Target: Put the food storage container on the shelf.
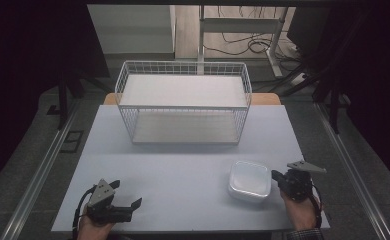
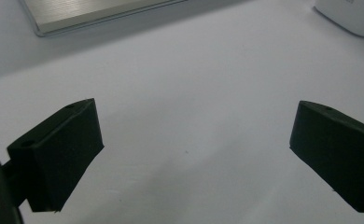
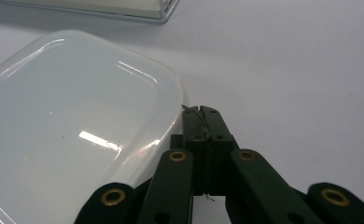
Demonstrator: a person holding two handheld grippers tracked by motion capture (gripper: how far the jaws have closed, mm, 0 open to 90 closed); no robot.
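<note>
A white, rounded-square plastic container with a glossy lid [image 1: 250,180] sits on the pale grey table [image 1: 183,165], near its front right. The right gripper [image 3: 201,112], jaws pressed together, is just beside its edge. The left gripper [image 2: 194,149] rests well apart, jaws wide. Behind stands a white wire basket [image 1: 183,102].

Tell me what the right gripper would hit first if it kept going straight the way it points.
Probably the white box: the shut right gripper is already at its rounded corner, though touch is unclear.
</note>
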